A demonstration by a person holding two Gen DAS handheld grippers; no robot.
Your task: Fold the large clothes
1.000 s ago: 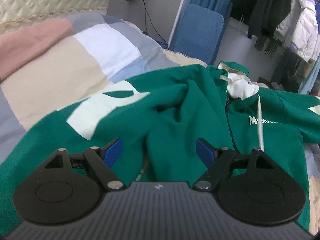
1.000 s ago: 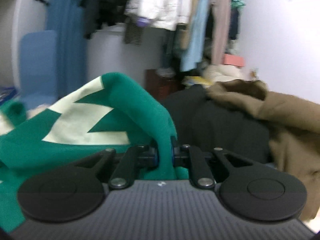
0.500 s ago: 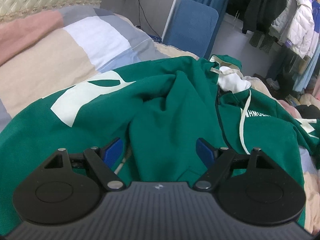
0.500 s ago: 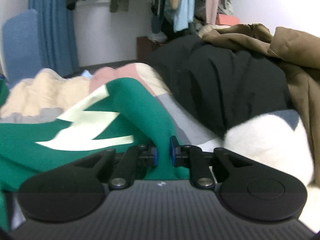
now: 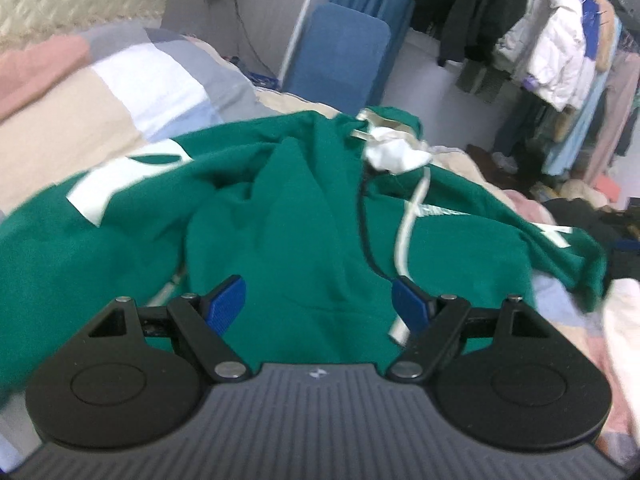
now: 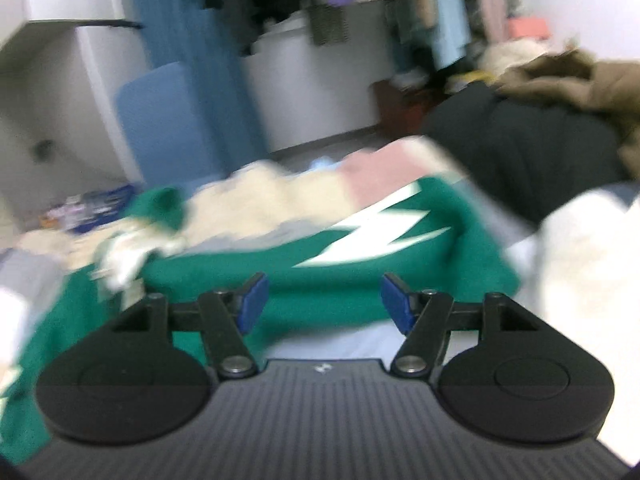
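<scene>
A green zip hoodie (image 5: 280,216) with white markings, a white hood lining and white drawstrings lies rumpled across the bed. My left gripper (image 5: 318,304) is open and empty just above its front panel. In the right wrist view the hoodie's sleeve (image 6: 380,236) with a white zigzag lies flat on the bedding. My right gripper (image 6: 322,300) is open and empty just in front of that sleeve.
The bed has a patchwork cover (image 5: 132,80) in pink, beige, white and grey. A black garment (image 6: 520,152) and a brown coat (image 6: 580,80) are piled at the right. A blue chair (image 5: 340,56) and a rack of hanging clothes (image 5: 560,40) stand behind.
My right gripper has opened and let go of the green sleeve, which now lies on the bed. My left gripper stays open and has shifted slightly over the hoodie.
</scene>
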